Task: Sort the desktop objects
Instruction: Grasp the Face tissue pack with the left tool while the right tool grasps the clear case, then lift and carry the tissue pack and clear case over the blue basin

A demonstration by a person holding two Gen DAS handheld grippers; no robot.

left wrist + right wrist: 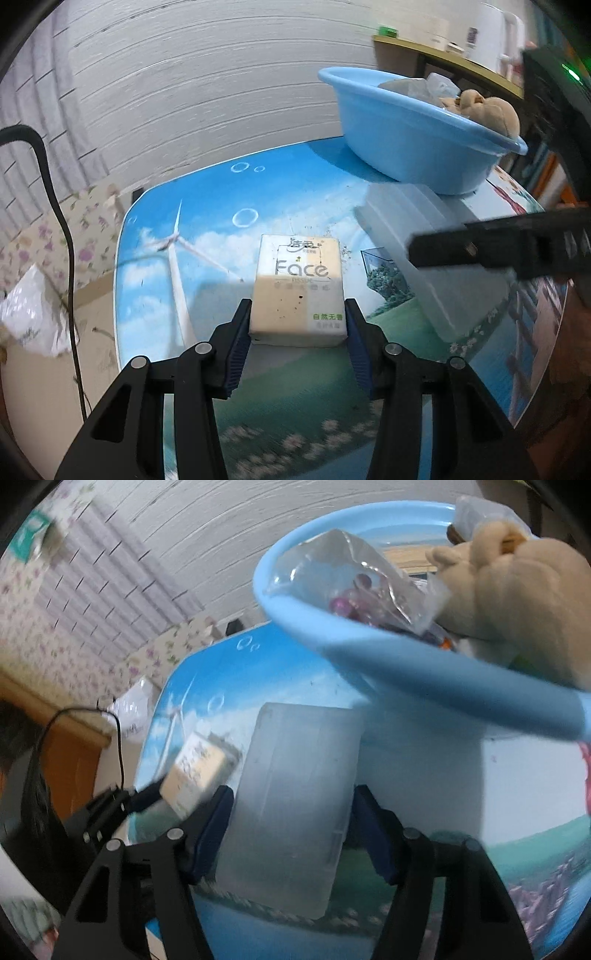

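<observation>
A: Why both at once?
B: My left gripper (pixel 298 326) is clamping the tissue pack (pixel 298 286) on the table (pixel 207 206); my right gripper (pixel 291 830) is straddling the clear box (pixel 295 790) beside the blue basin (pixel 424 664), contact unclear.

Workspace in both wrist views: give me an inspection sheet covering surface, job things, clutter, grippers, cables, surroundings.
Surface: table with printed sky-and-windmill cover, specks near the pack.
Job's things: cream "Face" tissue pack; frosted clear plastic box; light blue plastic basin holding a beige plush toy and a clear bag of small items.
Clutter: crumpled white plastic bag beside the table.
Grippers: left gripper shut on the tissue pack; right gripper straddles the box, contact unclear.
Cables: black cable at left.
Surroundings: white textured wall, floral wallpaper.
</observation>
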